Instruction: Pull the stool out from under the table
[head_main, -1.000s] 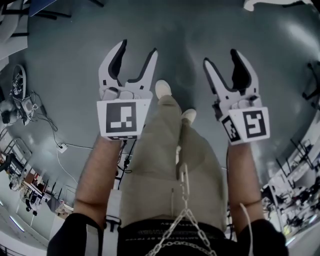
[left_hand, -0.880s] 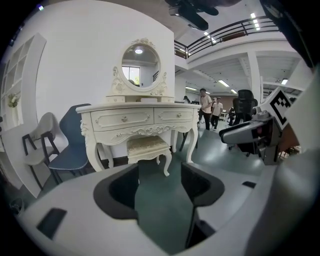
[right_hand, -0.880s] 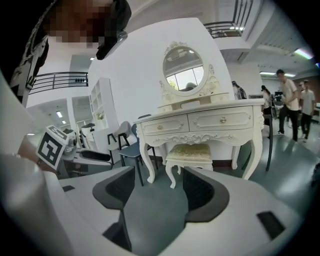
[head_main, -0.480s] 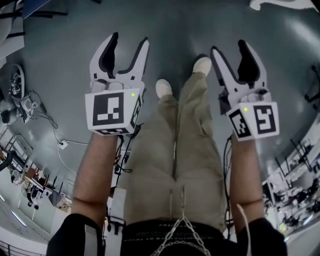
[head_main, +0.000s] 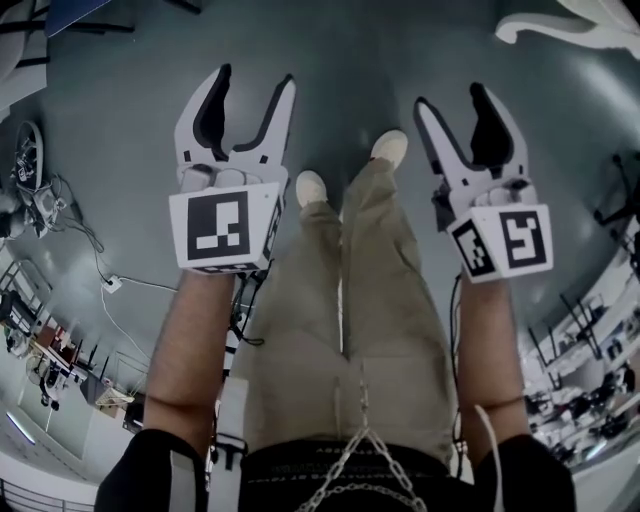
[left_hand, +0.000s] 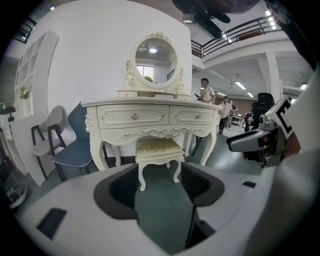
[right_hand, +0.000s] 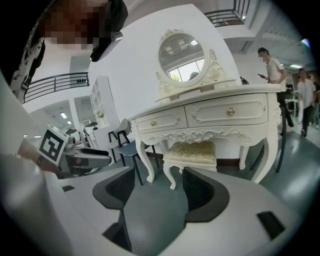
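While the stool (left_hand: 154, 149) is sitting tucked under the ornate white table (left_hand: 150, 116), well apart from the person, the left gripper (head_main: 255, 80) is pointing forward with its jaws spread wide and nothing between them. In the middle, the person's legs (head_main: 340, 300) are standing on bare grey floor (head_main: 120, 150). On the right, the right gripper (head_main: 450, 97) is matching it, jaws wide and empty, probably held ready because the stool is too far off to grasp.
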